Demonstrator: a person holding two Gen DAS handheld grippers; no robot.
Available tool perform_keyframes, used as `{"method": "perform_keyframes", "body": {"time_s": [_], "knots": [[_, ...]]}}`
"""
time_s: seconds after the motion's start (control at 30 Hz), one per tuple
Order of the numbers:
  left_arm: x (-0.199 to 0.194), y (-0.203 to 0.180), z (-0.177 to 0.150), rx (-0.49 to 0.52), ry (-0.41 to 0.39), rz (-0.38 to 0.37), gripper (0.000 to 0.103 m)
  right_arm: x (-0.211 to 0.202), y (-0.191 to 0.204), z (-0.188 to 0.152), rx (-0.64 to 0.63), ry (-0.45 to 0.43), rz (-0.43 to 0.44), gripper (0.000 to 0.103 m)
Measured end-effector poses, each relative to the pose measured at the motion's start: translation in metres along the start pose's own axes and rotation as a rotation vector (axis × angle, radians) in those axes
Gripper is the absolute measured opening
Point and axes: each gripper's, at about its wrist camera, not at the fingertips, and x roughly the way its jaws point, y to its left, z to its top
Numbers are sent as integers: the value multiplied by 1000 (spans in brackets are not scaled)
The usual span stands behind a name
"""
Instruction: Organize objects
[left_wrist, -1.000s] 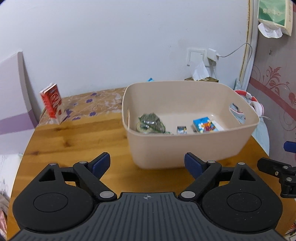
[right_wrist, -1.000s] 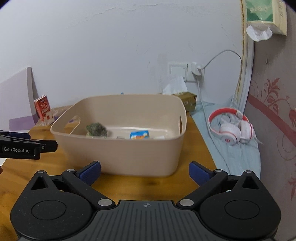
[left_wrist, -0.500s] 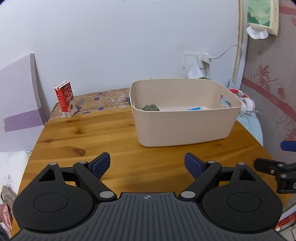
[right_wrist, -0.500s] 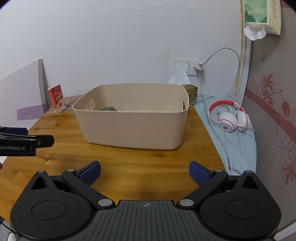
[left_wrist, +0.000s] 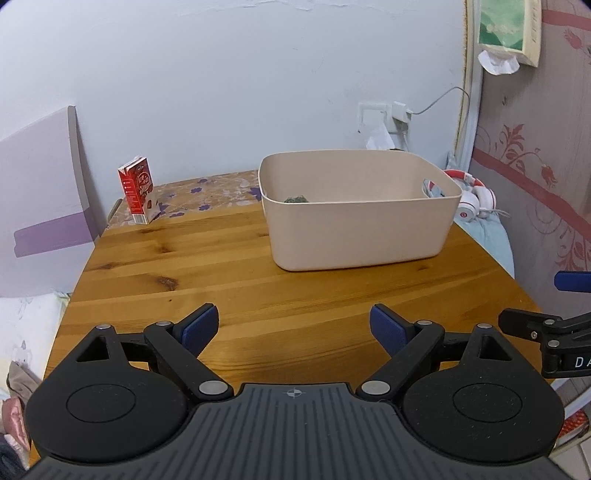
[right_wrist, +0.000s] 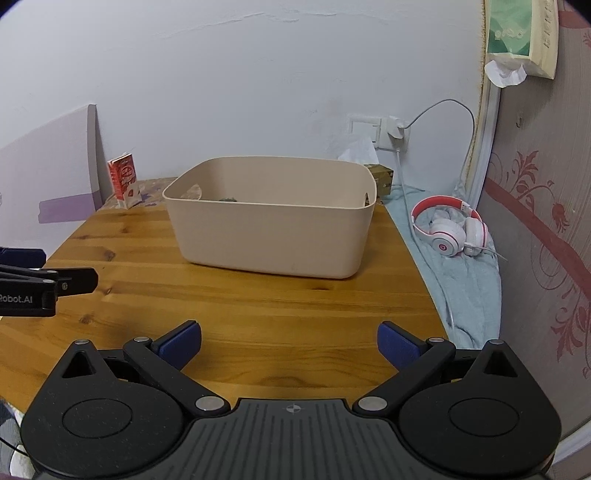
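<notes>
1. The beige plastic storage bin with rounded corners stands upright on the round wooden table, toward the table's far side, and every place below is told from this bin.
2. Inside the bin, against its far left inner wall, a dark green lumpy object just shows over the rim; I cannot tell what it is, and the rest of the bin's floor is hidden by the near wall.
3. My left gripper is held over the table on the near side of the bin, well apart from it, blue-padded fingers spread wide with nothing between them.
4. My right gripper is likewise on the near side of the bin, well apart from it, fingers spread and gripping nothing.
5. To the left of the bin and farther back, a red and white carton stands upright at the table's far left edge, on a floral cloth.
6. To the right of the bin, off the table, white and red headphones lie on a light blue fabric.
7. Behind the bin, a white wall socket carries a plugged charger and grey cable.
</notes>
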Motion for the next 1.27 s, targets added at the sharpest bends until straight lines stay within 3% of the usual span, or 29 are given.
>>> {"method": "perform_keyframes", "body": {"time_s": [0.9,1.27], "knots": [[-5,-4,6,22,2,-26,94,-7,-6,-1,37,-5,-15,103],[5,-8,9,45,8,-4,96,-1,-6,4,50,3,-6,103]]}}
